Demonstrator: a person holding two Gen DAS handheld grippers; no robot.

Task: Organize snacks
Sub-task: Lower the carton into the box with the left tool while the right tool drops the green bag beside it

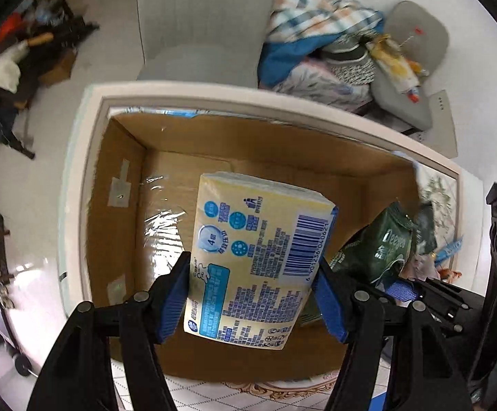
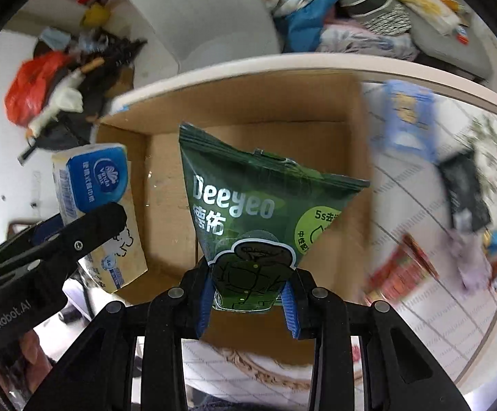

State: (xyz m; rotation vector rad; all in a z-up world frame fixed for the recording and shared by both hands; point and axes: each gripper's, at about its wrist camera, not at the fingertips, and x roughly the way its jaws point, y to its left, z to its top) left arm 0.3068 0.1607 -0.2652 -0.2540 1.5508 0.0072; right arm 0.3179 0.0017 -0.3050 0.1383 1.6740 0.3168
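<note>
Cluttered room; open box (image 1: 118, 205) sat on the bench (image 2: 419, 212). My left tongs (image 1: 253, 296) gripped the yellow pack (image 1: 258, 260), my right tongs (image 2: 248, 299) the green pouch (image 2: 248, 205), both over the box, presumably for dropping in.

The cardboard box (image 1: 121, 212) is matt brown, with glossy clear tape along its floor seam. The yellow pack (image 1: 248, 263) wears shiny plastic film, and the green pouch (image 2: 255, 212) is glossy too.
</note>
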